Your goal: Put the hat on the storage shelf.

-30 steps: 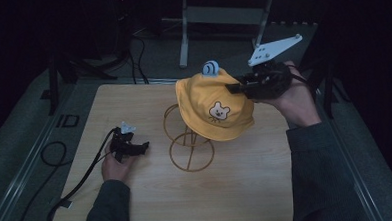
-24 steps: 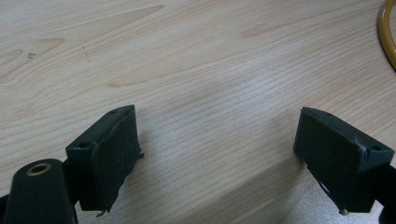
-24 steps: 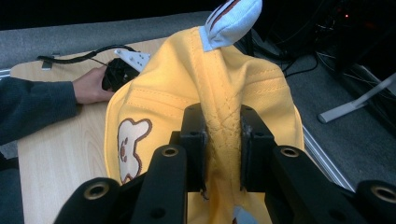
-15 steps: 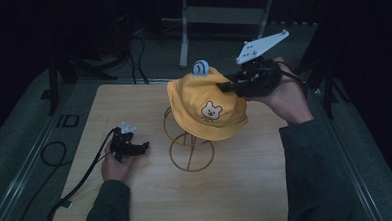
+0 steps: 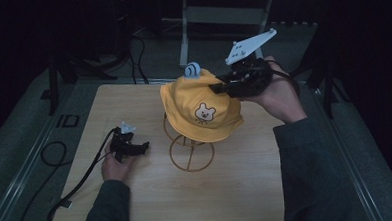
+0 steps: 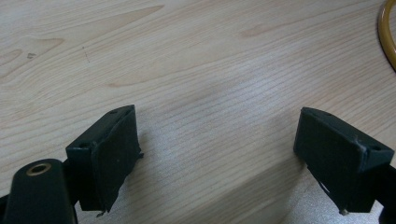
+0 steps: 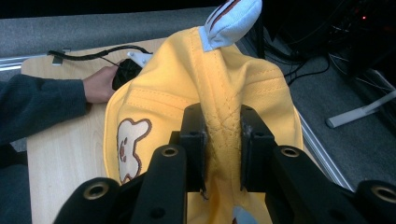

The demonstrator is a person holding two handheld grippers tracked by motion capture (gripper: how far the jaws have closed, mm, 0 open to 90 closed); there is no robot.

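At frame centre, a yellow bucket hat point(image 5: 202, 108) with an embroidered bear patch point(image 5: 202, 112) sits over a wire stand point(image 5: 189, 150). The right hand-held gripper point(image 5: 218, 87) pinches its crown. The left hand-held gripper point(image 5: 144, 146), spread, rests on the wooden surface point(image 5: 227, 189) lower left. No readable writing.

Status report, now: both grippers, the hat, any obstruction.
Right gripper shut on yellow hat, pinching its crown. Left gripper open, resting on the table. Hat partly over wire stand. No obstruction seen.
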